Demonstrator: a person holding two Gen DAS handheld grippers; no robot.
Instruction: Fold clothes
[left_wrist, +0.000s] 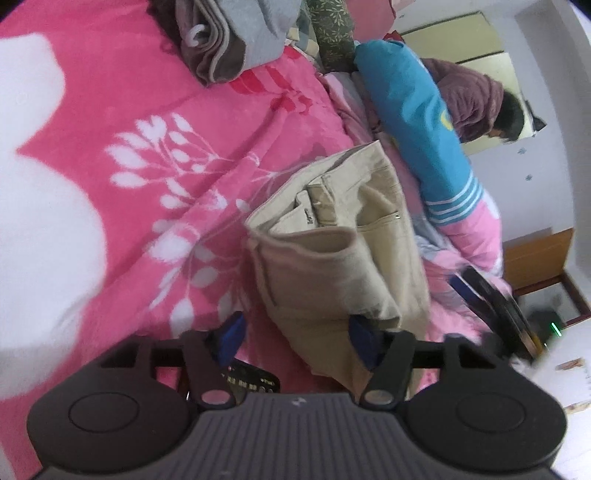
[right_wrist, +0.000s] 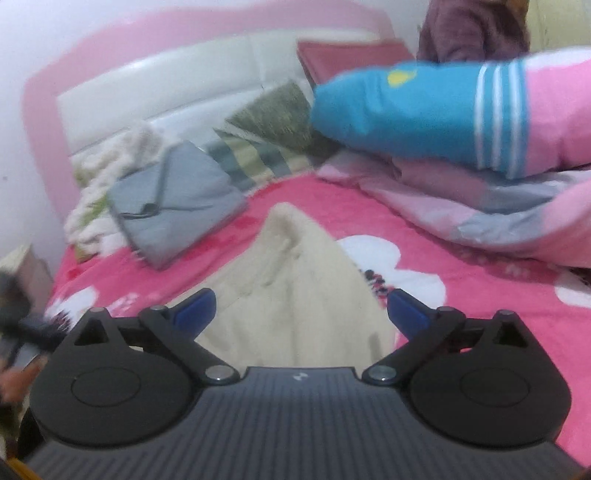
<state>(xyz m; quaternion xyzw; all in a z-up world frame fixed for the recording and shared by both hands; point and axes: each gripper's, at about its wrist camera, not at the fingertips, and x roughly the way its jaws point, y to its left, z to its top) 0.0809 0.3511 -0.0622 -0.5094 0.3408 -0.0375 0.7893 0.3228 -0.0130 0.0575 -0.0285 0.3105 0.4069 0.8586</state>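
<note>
Beige trousers (left_wrist: 332, 236) folded on pink blanket (left_wrist: 147, 147); bare blanket beside them. Left gripper (left_wrist: 295, 336) fingers apart at hem; right gripper (right_wrist: 301, 306) fingers apart above them.

The beige trousers (left_wrist: 332, 258) run hidden under the left gripper (left_wrist: 299, 338); the right view is motion-blurred.

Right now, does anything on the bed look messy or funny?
Yes. The beige trousers lie in a lumpy, half-folded heap on the pink blanket, with one flap curling up loosely. The grey clothes near the headboard look neatly folded.
</note>
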